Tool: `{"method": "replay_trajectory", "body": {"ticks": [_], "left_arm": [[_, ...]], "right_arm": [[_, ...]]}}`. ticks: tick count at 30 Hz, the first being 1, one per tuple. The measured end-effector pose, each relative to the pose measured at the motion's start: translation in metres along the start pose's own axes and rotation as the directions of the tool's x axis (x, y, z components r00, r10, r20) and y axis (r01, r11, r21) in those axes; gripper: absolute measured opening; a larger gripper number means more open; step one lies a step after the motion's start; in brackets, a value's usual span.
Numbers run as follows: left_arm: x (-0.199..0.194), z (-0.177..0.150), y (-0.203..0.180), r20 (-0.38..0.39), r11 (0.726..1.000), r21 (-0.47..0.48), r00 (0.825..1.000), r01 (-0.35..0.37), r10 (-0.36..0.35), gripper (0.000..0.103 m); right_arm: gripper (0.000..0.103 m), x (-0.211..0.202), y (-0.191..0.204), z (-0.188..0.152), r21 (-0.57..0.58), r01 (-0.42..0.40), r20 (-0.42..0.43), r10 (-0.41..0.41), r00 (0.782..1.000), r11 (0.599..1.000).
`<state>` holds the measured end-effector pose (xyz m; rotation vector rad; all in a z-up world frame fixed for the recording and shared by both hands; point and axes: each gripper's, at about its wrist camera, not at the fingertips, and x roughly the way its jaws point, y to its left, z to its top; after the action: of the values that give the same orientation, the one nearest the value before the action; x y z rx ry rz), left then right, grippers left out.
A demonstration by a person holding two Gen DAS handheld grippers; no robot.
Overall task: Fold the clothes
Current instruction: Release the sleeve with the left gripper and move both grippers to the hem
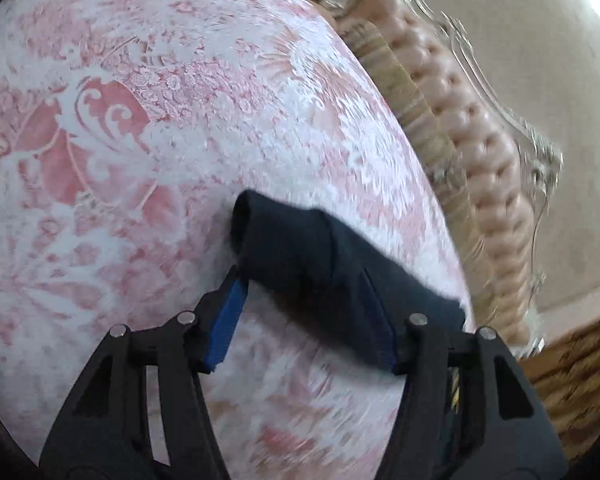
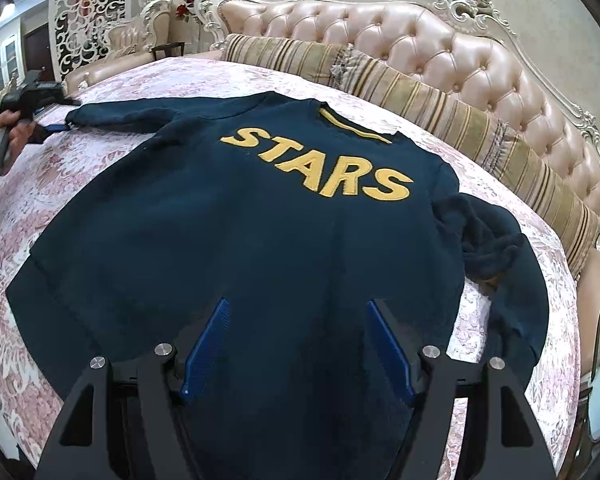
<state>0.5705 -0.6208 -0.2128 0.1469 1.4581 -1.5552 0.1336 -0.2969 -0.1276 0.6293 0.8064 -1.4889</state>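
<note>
Right wrist: sweatshirt (image 2: pixel 260 248) beneath tongs (image 2: pixel 298 308).

Navy sleeve cuff (image 1: pixel 300 256) across the spread jaws of the left gripper (image 1: pixel 304 284), above pink-and-white bedspread (image 1: pixel 140 120).

A dark navy sweatshirt (image 2: pixel 260 248) lies face up and mostly flat on the pink-and-white patterned bed cover (image 2: pixel 60 168), with "STARS" in yellow letters (image 2: pixel 320 168) across the chest and a yellow stripe at the neckline. One sleeve (image 2: pixel 116 118) stretches straight out sideways; the other sleeve (image 2: pixel 484 240) lies crumpled beside the body.
</note>
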Motion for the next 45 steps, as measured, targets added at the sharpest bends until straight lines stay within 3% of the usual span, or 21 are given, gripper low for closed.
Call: {"method": "replay_trajectory", "body": {"ticks": [2, 4, 6, 7, 8, 9, 10, 14, 17, 18, 22, 23, 25, 28, 29, 31, 32, 34, 36, 40, 45], "left_arm": [[0.007, 0.009, 0.000, -0.003, 1.000, -0.027, 1.000, -0.016, 0.016, 0.026], [0.012, 0.017, -0.008, -0.005, 0.999, 0.019, 0.999, -0.036, 0.036, 0.019], [0.000, 0.021, -0.041, 0.078, 0.972, 0.229, 0.996, -0.058, 0.041, 0.019], [-0.011, 0.014, -0.063, 0.167, 0.919, 0.384, 0.985, -0.095, 0.033, 0.019], [-0.022, 0.005, -0.086, 0.256, 0.836, 0.528, 0.967, -0.147, 0.008, 0.019], [-0.025, -0.003, -0.097, 0.299, 0.770, 0.605, 0.954, -0.201, 0.014, 0.019], [-0.022, -0.006, -0.098, 0.299, 0.749, 0.626, 0.954, -0.218, 0.028, 0.019], [0.003, -0.010, -0.073, 0.223, 0.730, 0.631, 0.963, -0.263, 0.154, 0.023], [0.007, -0.012, -0.049, 0.184, 0.782, 0.569, 0.966, -0.253, 0.179, 0.030], [0.006, -0.014, -0.044, 0.189, 0.783, 0.564, 0.964, -0.264, 0.189, 0.033], [-0.008, -0.014, -0.037, 0.274, 0.760, 0.534, 0.926, -0.370, 0.259, 0.049], [-0.013, -0.012, -0.036, 0.305, 0.752, 0.514, 0.907, -0.413, 0.290, 0.049], [-0.029, -0.010, -0.023, 0.336, 0.760, 0.473, 0.889, -0.446, 0.313, 0.049], [-0.056, -0.022, -0.026, 0.309, 0.807, 0.455, 0.917, -0.375, 0.252, 0.049], [-0.063, -0.036, -0.033, 0.263, 0.824, 0.474, 0.943, -0.310, 0.204, 0.049], [-0.067, -0.070, -0.049, 0.179, 0.821, 0.535, 0.977, -0.198, 0.119, 0.050], [-0.064, -0.098, -0.061, 0.120, 0.804, 0.578, 0.989, -0.140, 0.086, 0.050], [-0.057, -0.146, -0.075, -0.003, 0.786, 0.617, 0.999, -0.030, 0.041, 0.050], [-0.051, -0.195, -0.086, -0.117, 0.766, 0.637, 0.993, 0.081, -0.007, 0.050], [-0.048, -0.276, -0.098, -0.263, 0.723, 0.656, 0.964, 0.217, -0.051, 0.050], [-0.059, -0.321, -0.088, -0.280, 0.736, 0.631, 0.957, 0.247, -0.081, 0.053]], "right_arm": [[0.071, 0.001, 0.001, 0.000, -0.005, 0.001, -0.006, -0.001, 1.000, 1.000], [0.071, 0.000, 0.000, -0.001, -0.006, 0.003, -0.006, -0.004, 1.000, 1.000], [0.071, -0.001, 0.000, -0.002, -0.006, 0.001, -0.003, -0.001, 1.000, 1.000], [0.071, 0.000, 0.000, -0.002, -0.007, 0.002, -0.004, -0.002, 1.000, 1.000], [0.071, 0.001, 0.000, -0.002, -0.007, 0.004, -0.007, -0.004, 1.000, 1.000], [0.071, 0.002, 0.000, -0.002, -0.008, 0.006, -0.012, -0.006, 1.000, 1.000], [0.071, 0.003, 0.000, -0.002, -0.009, 0.010, -0.014, -0.010, 1.000, 1.000], [0.071, 0.003, 0.001, -0.004, -0.019, 0.006, -0.015, -0.006, 1.000, 1.000], [0.071, 0.004, 0.003, -0.003, -0.029, 0.007, -0.018, -0.008, 1.000, 1.000], [0.071, 0.004, 0.004, -0.003, -0.030, 0.006, -0.019, -0.006, 1.000, 1.000], [0.071, 0.001, 0.006, -0.003, -0.033, 0.004, -0.012, -0.005, 1.000, 0.999], [0.071, -0.001, 0.005, -0.004, -0.027, 0.006, -0.005, -0.006, 1.000, 1.000], [0.071, -0.005, 0.002, -0.006, -0.014, 0.009, 0.010, -0.009, 1.000, 1.000], [0.071, -0.018, -0.020, -0.014, 0.080, 0.012, 0.036, -0.015, 0.999, 0.997], [0.071, -0.021, -0.028, -0.018, 0.116, 0.018, 0.038, -0.023, 0.999, 0.993], [0.071, -0.032, -0.049, -0.026, 0.201, 0.030, 0.035, -0.038, 0.999, 0.979], [0.071, -0.036, -0.056, -0.030, 0.227, 0.031, 0.036, -0.040, 0.999, 0.973], [0.071, -0.043, -0.064, -0.043, 0.253, 0.054, 0.023, -0.061, 0.998, 0.966], [0.071, -0.049, -0.069, -0.056, 0.266, 0.088, -0.001, -0.091, 0.996, 0.960], [0.071, -0.057, -0.067, -0.089, 0.289, 0.103, -0.052, -0.091, 0.994, 0.952], [0.071, -0.067, -0.065, -0.121, 0.379, 0.045, -0.032, -0.035, 0.999, 0.924]]}}
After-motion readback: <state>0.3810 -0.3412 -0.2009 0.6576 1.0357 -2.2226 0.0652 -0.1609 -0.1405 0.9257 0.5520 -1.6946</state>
